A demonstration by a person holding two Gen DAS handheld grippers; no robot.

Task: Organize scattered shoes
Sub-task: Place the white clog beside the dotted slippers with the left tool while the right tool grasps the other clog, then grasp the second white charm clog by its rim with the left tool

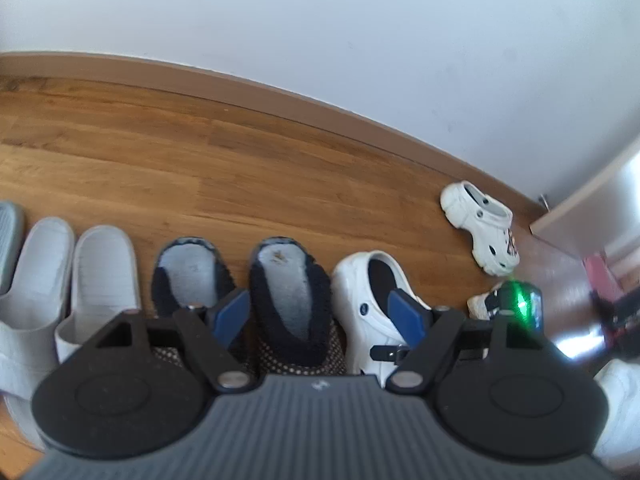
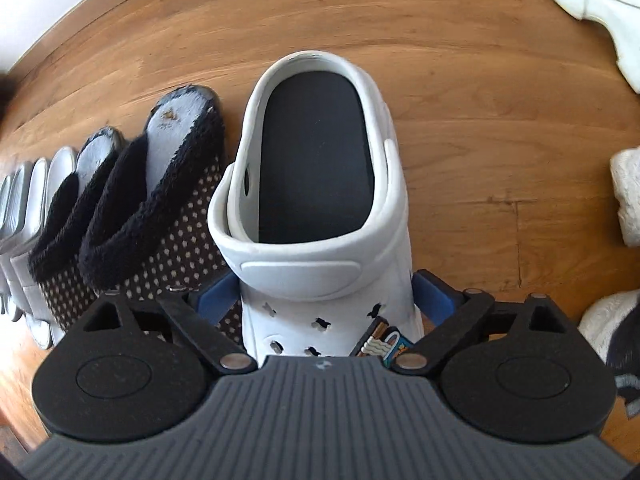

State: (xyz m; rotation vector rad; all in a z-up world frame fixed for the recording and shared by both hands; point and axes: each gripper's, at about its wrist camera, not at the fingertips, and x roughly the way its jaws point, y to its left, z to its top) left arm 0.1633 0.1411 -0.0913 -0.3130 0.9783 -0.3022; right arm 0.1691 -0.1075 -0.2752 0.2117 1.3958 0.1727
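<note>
Shoes stand in a row on a brown wood floor (image 1: pixel 280 168), heels toward the wall (image 1: pixel 360 40). A brown strip runs along the bottom of that white wall. Between the row and the wall there is a wide bare stretch of floor.

From the left wrist view, the row goes: two pale ribbed slides (image 1: pixel 102 280), then two fuzzy dark slippers (image 1: pixel 286 292) with grey insides and spotty brown toes, then a white clog (image 1: pixel 372 300) with a black inside. The slippers stand just beside each other, and the clog is just beside the nearer slipper.

The left gripper (image 1: pixel 320 316) hangs above the slippers. Its blue fingers (image 1: pixel 230 312) are spread apart and hold nothing.

The right gripper (image 2: pixel 326 300) points down at the white clog (image 2: pixel 316 184). This clog is smooth and rounded, with small holes on top and a colourful charm (image 2: pixel 384 342). Its blue fingers (image 2: pixel 434 300) stand wide on both sides of the clog's front. I cannot tell if they press on it.

Another white clog (image 1: pixel 482 228) with a chunky sole lies away from the row, near the wall and near a door edge (image 1: pixel 580 216). To the right of the row the floor is mostly bare, with something white and fluffy (image 2: pixel 628 196) at the side.
</note>
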